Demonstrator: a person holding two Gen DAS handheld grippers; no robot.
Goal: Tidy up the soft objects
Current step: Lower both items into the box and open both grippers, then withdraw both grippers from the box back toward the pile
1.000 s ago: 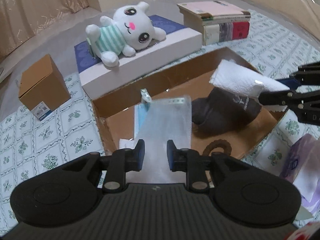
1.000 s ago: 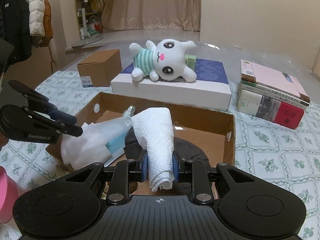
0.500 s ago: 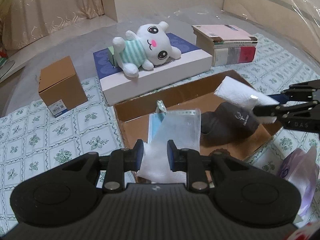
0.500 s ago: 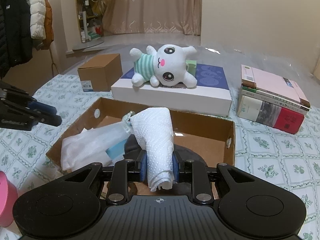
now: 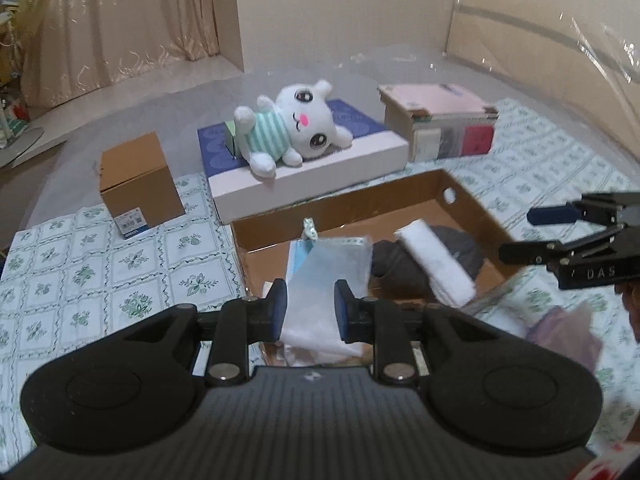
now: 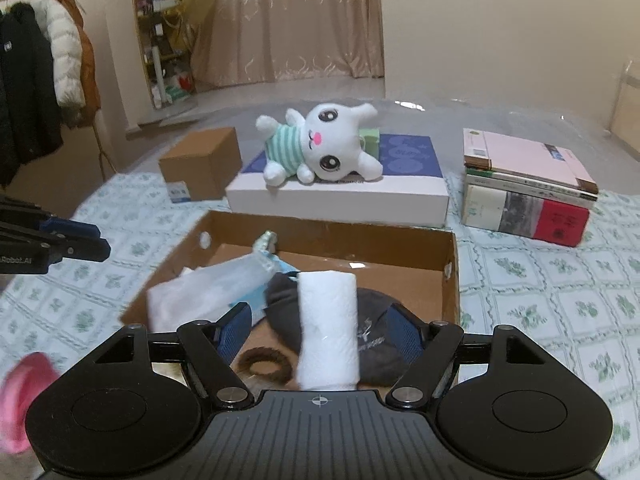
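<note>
A shallow cardboard box [image 6: 332,236] [image 5: 360,204] holds a dark cap [image 6: 372,320] [image 5: 460,244], a clear bag of masks [image 6: 216,288] [image 5: 332,264] and a brown hair tie [image 6: 264,366]. A white rolled paper towel [image 6: 328,328] [image 5: 436,268] lies across the cap, free between the spread fingers of my open right gripper [image 6: 320,332] [image 5: 532,232]. My left gripper [image 5: 308,308] [image 6: 76,240] is partly open and empty above the box's near left edge, its fingers either side of the bag below. A white plush bunny [image 6: 320,148] [image 5: 292,132] lies on a flat white box [image 6: 340,196] behind.
A small brown carton [image 6: 200,162] [image 5: 138,184] stands at the back left. A stack of books [image 6: 528,188] [image 5: 440,124] stands at the back right. A pink object [image 6: 24,404] and a purple packet [image 5: 568,328] lie near the front. Coats [image 6: 36,80] hang at the left.
My right gripper has opened and let go of the paper towel, which now lies on the cap. My left gripper has drawn back and up from the box.
</note>
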